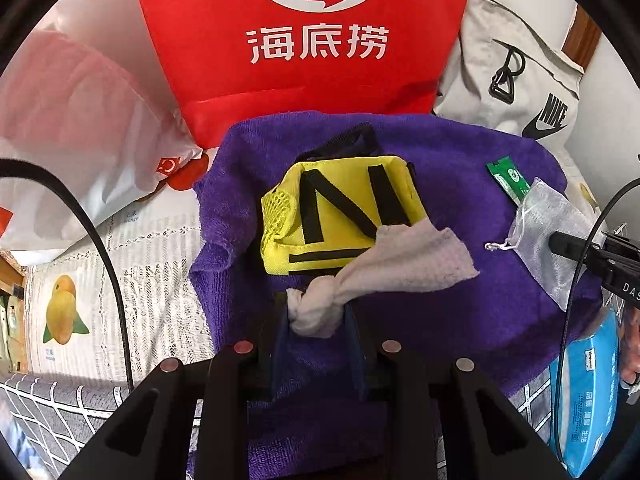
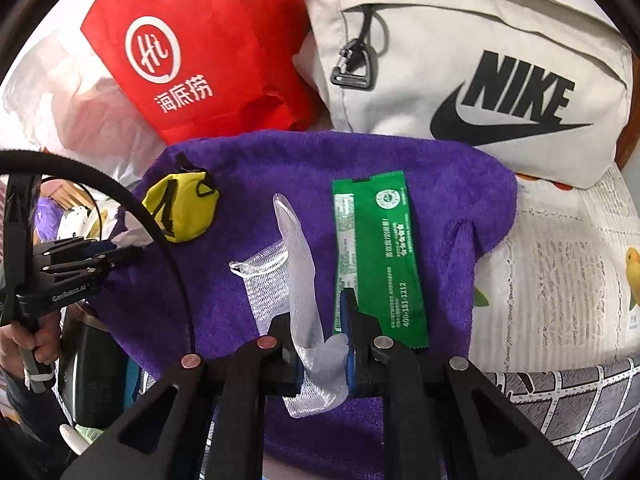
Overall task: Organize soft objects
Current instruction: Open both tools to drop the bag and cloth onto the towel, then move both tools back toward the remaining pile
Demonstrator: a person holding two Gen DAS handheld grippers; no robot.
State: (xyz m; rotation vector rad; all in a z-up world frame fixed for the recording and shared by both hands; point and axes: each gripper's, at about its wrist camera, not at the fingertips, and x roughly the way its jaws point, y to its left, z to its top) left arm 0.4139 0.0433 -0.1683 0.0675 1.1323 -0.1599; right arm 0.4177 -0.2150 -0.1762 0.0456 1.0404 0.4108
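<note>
Spread over the patterned tablecloth, the purple towel is the ground for everything I am handling, so I place the rest against it.

Nearest to me on the towel, my left gripper is clamped on the bunched corner of a white cloth; the rest of that cloth fans out away from me and laps over the near right corner of the yellow pouch. The pouch, with its black straps and mesh side, sits around the towel's middle.

My right gripper is closed on the near end of a sheer mesh drawstring bag, which stretches away from me across the towel, its white cord lying to the left. Just right of the bag, flat on the towel and touching my right-hand finger, is a green sachet with white print. In the right wrist view my left gripper shows at the towel's left edge, close to the yellow pouch.

Off the towel's near right side lies a blue tissue pack. Beyond the towel's far edge stand a red bag with white characters, a beige Nike bag to its right, and a translucent plastic bag to its left.
</note>
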